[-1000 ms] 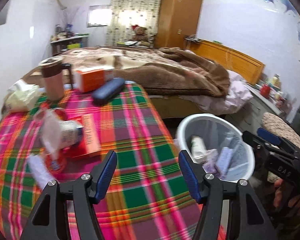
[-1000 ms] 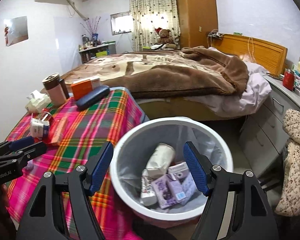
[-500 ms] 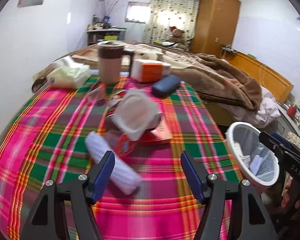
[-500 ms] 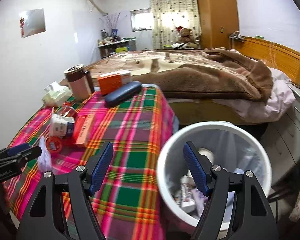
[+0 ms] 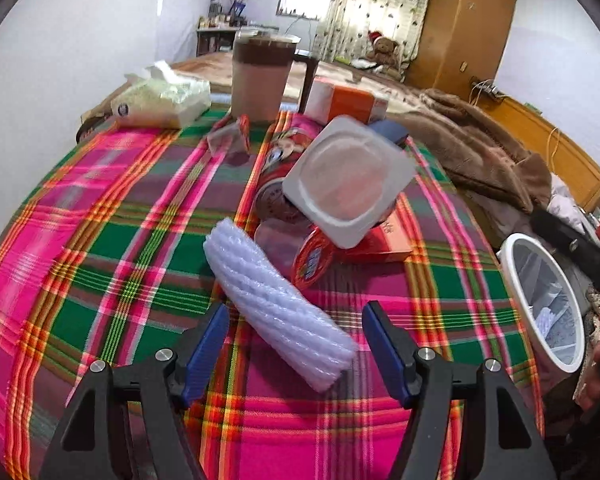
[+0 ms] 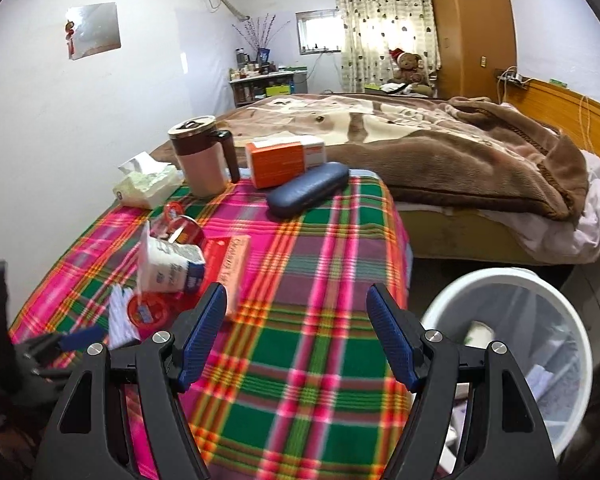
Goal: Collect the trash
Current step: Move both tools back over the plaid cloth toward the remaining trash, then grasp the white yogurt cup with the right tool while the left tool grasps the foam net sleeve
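A white foam roll (image 5: pixel 276 304) lies on the plaid tablecloth (image 5: pixel 100 240), its near end between the open fingers of my left gripper (image 5: pixel 296 344). Behind it sit an empty white yogurt cup (image 5: pixel 348 180), red lids (image 5: pixel 312 258) and a red flat box (image 5: pixel 384 240). The white trash bin (image 5: pixel 540 300) stands at the table's right edge. My right gripper (image 6: pixel 296 332) is open and empty over the cloth, the bin (image 6: pixel 512 344) to its right. The foam roll (image 6: pixel 120 316), cup (image 6: pixel 168 264) and left gripper (image 6: pixel 60 344) show at its left.
At the back of the table stand a brown mug (image 5: pixel 260 80), a tissue pack (image 5: pixel 160 100), an orange box (image 5: pixel 348 102) and a blue glasses case (image 6: pixel 308 192). A bed with a brown blanket (image 6: pixel 440 152) lies beyond. The bin holds several discarded items.
My left gripper has swung left from the bin side and closed in on the foam roll, which now lies between its fingers. My right gripper has shifted left, away from above the bin.
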The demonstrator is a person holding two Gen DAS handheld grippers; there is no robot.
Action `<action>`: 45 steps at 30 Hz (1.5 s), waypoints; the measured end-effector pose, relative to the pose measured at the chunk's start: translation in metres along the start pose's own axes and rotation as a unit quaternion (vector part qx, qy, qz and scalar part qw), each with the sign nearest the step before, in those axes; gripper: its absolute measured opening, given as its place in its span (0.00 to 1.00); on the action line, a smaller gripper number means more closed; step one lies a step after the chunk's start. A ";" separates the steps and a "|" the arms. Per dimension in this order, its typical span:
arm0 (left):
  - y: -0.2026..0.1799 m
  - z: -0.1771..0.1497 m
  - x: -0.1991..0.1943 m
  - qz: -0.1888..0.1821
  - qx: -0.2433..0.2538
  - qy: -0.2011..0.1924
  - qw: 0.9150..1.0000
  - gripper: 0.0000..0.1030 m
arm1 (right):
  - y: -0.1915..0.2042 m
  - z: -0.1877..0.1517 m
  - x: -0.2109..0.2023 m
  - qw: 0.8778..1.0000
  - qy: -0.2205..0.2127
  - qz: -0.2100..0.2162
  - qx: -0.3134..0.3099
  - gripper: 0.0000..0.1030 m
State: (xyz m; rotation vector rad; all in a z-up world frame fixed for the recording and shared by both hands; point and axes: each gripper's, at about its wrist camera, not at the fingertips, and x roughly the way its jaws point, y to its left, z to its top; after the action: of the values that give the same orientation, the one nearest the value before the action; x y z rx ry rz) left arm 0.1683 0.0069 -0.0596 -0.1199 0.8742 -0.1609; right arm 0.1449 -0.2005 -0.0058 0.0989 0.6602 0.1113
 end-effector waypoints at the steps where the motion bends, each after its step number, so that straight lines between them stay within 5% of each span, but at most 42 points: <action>1: 0.001 0.000 0.002 0.002 -0.002 0.003 1.000 0.67 | 0.003 0.001 0.002 1.000 0.002 0.003 0.001 0.72; 16: 0.056 0.005 0.012 0.069 -0.003 0.011 0.998 0.67 | 0.057 0.014 0.032 0.997 0.020 0.071 0.000 0.72; 27: 0.107 0.025 0.010 0.085 -0.041 0.009 0.995 0.67 | 0.098 0.029 0.061 0.997 0.034 0.064 -0.019 0.72; 34: 0.105 0.033 0.009 0.071 -0.029 0.000 0.997 0.67 | 0.114 0.029 0.086 0.998 0.064 0.012 -0.025 0.72; 45: 0.102 0.045 0.009 0.059 -0.014 -0.009 0.998 0.67 | 0.081 0.003 0.053 0.998 0.066 -0.004 -0.018 0.72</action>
State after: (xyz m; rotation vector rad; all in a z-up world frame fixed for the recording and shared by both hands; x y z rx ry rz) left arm 0.2180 0.1072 -0.0555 -0.0961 0.8629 -0.0364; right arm 0.1826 -0.1130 -0.0255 0.0532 0.7898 0.1220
